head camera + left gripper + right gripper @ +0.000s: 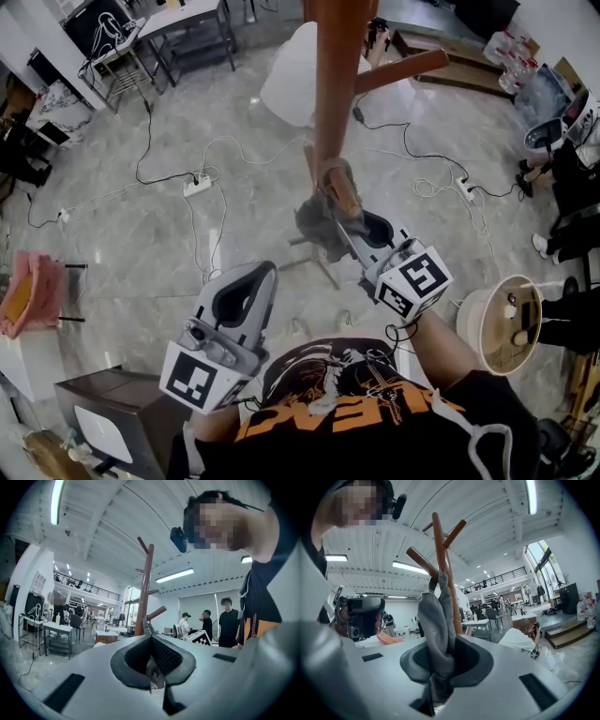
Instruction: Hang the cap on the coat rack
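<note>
Gripping the cap point(435, 620) by a fold, the right claw point(440, 667) holds it against the rack point(440, 559), at a lower peg point(342, 192). The hanging step looks to be in hand. Next, the cap needs slipping over that peg, then releasing. The left claw point(152, 667) is closed and empty.

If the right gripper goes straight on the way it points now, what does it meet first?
Most likely the rack pole. The right gripper, shut on the cap, points at it from close by. The cap sticks out ahead, so it would probably touch first. Depth is unclear.
</note>
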Available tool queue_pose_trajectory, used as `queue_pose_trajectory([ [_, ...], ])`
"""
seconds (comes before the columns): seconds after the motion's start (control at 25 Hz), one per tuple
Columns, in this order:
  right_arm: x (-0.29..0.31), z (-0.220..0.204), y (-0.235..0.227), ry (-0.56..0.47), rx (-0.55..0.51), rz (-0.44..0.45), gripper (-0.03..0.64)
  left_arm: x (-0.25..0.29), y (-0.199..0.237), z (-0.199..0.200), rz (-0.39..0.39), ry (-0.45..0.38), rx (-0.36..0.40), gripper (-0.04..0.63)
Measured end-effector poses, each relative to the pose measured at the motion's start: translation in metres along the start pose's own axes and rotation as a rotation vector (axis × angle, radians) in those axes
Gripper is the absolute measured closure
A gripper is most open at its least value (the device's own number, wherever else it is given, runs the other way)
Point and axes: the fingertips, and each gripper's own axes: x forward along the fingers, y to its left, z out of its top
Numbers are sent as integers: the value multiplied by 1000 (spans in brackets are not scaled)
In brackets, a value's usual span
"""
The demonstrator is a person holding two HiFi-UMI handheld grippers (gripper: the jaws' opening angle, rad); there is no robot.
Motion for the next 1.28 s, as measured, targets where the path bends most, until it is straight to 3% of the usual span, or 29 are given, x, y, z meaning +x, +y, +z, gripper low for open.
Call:
queue_pose_trajectory([
  [0.36, 6, 1, -5, -23, -82, -13, 530, 4, 1, 0, -9, 15, 8, 572],
  [0.52, 2, 5, 4, -54, -145, 13, 395, 4, 2, 0, -16, 20, 11, 572],
  [0.8, -17, 23, 6, -89, -148, 14, 293, 11, -7, 2, -44, 10, 3, 572],
  [1.16, -53, 54, 23, -111, -173, 14, 287, 13, -6, -1, -73, 17, -7, 572],
  [1.28, -69, 65, 31, -122, -192, 11, 323, 13, -8, 0, -85, 20, -8, 572],
])
